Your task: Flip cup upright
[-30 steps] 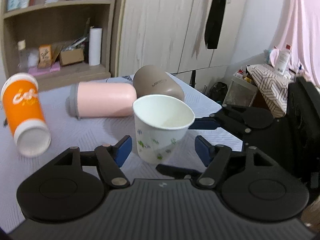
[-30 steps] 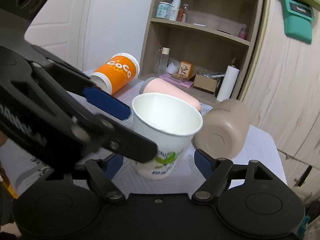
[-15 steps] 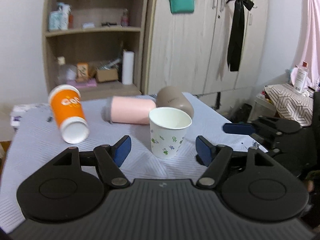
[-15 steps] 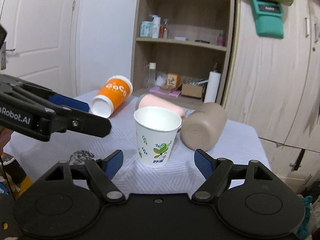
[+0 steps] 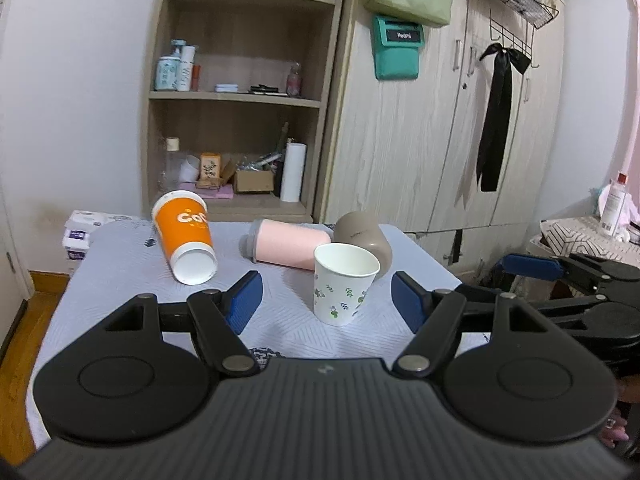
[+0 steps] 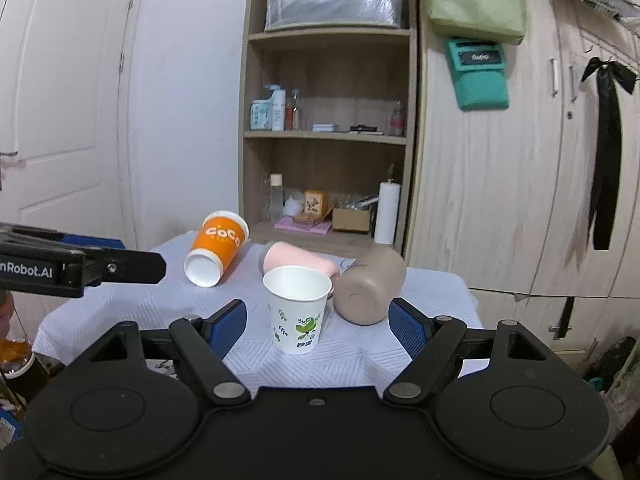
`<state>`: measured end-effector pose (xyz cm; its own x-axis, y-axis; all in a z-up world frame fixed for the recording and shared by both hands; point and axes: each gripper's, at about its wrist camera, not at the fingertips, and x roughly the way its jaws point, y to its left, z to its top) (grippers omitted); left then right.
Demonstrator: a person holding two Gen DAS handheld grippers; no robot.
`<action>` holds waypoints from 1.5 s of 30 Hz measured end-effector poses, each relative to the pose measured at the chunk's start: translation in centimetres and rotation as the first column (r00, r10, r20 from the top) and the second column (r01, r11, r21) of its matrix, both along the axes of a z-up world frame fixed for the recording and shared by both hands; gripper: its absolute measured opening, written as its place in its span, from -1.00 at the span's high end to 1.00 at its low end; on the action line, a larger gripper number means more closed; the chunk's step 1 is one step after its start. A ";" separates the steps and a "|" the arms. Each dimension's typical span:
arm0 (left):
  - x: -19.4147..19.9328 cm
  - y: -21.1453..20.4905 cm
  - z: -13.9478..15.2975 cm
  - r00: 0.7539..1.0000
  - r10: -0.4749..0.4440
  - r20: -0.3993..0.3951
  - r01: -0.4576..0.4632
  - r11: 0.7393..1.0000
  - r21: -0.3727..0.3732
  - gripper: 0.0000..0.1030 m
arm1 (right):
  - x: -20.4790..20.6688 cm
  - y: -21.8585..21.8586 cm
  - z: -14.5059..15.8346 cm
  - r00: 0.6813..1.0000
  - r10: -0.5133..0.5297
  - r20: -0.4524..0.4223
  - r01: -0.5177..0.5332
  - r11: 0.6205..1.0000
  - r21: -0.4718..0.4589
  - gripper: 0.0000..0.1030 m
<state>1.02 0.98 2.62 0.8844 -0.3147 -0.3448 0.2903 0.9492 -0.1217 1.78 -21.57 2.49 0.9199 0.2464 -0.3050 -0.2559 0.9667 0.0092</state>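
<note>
A white paper cup with green leaf print point(image 5: 343, 285) stands upright on the white tablecloth, also in the right wrist view point(image 6: 297, 307). My left gripper point(image 5: 327, 300) is open and empty, held back from the cup. My right gripper point(image 6: 318, 322) is open and empty, also back from it; it shows at the right in the left wrist view point(image 5: 568, 280). An orange cup point(image 5: 185, 236), a pink cup point(image 5: 286, 249) and a tan cup point(image 5: 366, 242) lie on their sides behind the paper cup.
The table point(image 5: 120, 280) has a white patterned cloth. A wooden shelf unit point(image 5: 240, 120) with bottles and boxes and a wardrobe point(image 5: 440, 140) stand behind it. A door point(image 6: 60, 120) is at the left. The left gripper's finger point(image 6: 80, 270) reaches in from the left.
Both grippers have pulled back and up from the paper cup, which now stands alone upright. It was tilted between the fingers one second ago.
</note>
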 end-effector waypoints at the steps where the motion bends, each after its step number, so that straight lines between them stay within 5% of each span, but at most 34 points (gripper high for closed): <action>1: -0.4 -0.1 0.1 1.000 0.009 0.007 -0.009 1.000 0.007 -0.37 | -0.4 -0.1 0.2 1.000 -0.005 0.003 0.005 1.000 0.002 -0.60; 13: -2.5 -0.4 0.4 0.995 0.089 0.051 -0.091 0.996 0.027 -0.43 | -2.1 0.1 1.3 0.998 -0.051 0.030 0.051 0.999 -0.003 -0.62; 27: -3.6 -0.1 -1.0 0.976 0.152 0.154 -0.155 0.988 0.007 -0.94 | -3.0 0.2 0.9 0.993 -0.095 0.067 0.094 0.995 0.012 -0.97; 45: -2.8 0.0 -2.1 0.971 0.202 0.130 -0.208 0.977 0.039 -1.00 | -2.1 0.5 -0.9 0.990 -0.137 0.045 0.137 0.990 0.020 -1.00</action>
<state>-1.78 0.99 0.52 0.9651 -0.1071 -0.2391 0.0989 0.9940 -0.0464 -0.32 -21.03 1.62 0.9582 0.1218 -0.2587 -0.1217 0.9924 0.0167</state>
